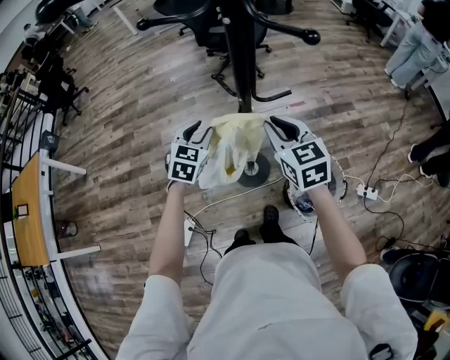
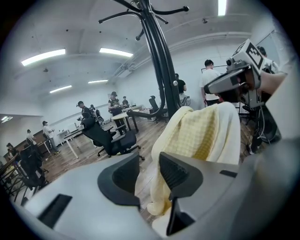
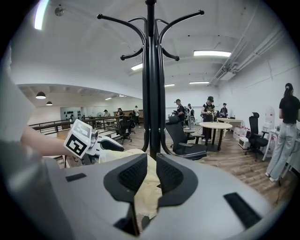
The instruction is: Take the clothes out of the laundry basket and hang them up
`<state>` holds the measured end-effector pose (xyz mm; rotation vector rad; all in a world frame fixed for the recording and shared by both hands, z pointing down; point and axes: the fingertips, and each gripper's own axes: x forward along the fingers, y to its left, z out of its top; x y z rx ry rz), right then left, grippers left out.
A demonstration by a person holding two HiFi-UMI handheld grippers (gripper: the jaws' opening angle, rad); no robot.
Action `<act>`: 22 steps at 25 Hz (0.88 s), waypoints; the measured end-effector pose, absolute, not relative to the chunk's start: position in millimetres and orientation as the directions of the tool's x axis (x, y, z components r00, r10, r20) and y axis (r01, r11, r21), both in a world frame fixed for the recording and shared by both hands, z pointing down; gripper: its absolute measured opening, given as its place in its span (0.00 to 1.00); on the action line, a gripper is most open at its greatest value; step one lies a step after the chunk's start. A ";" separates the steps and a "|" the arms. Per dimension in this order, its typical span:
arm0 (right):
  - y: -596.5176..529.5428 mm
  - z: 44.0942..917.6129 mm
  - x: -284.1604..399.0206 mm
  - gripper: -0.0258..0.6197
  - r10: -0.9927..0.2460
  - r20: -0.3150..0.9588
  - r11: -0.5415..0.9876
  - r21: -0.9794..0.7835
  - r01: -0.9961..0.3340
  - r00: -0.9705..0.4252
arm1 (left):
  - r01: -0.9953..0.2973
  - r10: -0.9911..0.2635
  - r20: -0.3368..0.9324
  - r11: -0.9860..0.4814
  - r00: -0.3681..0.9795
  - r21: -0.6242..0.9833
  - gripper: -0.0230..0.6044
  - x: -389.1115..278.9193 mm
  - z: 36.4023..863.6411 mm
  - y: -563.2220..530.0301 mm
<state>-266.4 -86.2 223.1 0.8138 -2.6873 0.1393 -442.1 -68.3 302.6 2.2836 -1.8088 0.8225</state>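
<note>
A pale yellow garment [image 1: 235, 144] hangs between my two grippers, just in front of the black coat rack [image 1: 242, 49]. My right gripper [image 3: 151, 161] is shut on the garment [image 3: 145, 187], and a fold of the cloth runs down between its pads. My left gripper [image 2: 149, 161] is open; only wooden floor shows in its gap. The garment [image 2: 197, 136] drapes past its right jaw, and whether it touches that jaw I cannot tell. In the head view the left gripper [image 1: 193, 132] and the right gripper [image 1: 285, 128] flank the cloth at about the same height.
The coat rack [image 3: 151, 84] has curved hooks at the top and a round base [image 1: 254, 171] on the floor. Cables and a power strip [image 1: 365, 191] lie to the right. A round white container [image 1: 336, 184] sits under my right hand. Office chairs [image 1: 211, 14] and people stand further off.
</note>
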 end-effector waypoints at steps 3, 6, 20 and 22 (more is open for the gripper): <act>-80.1 219.6 -266.0 0.14 -0.540 0.337 0.819 0.001 -0.574 -0.771 | -0.927 -0.868 0.468 -0.299 0.167 -0.224 0.27 -440.6 298.5 -60.8; -71.5 217.3 -263.8 0.14 -0.558 0.336 0.806 0.003 -0.592 -0.759 | -0.929 -0.878 0.439 -0.304 0.188 -0.211 0.27 -440.0 289.7 -53.0; -21.3 204.1 -253.3 0.13 -0.626 0.328 0.758 0.045 -0.650 -0.708 | -0.927 -0.905 0.341 -0.330 0.256 -0.180 0.26 -438.0 253.1 -3.3; -14.5 201.5 -249.8 0.12 -0.636 0.323 0.751 0.050 -0.658 -0.701 | -0.926 -0.907 0.324 -0.337 0.270 -0.171 0.26 -435.0 247.8 4.7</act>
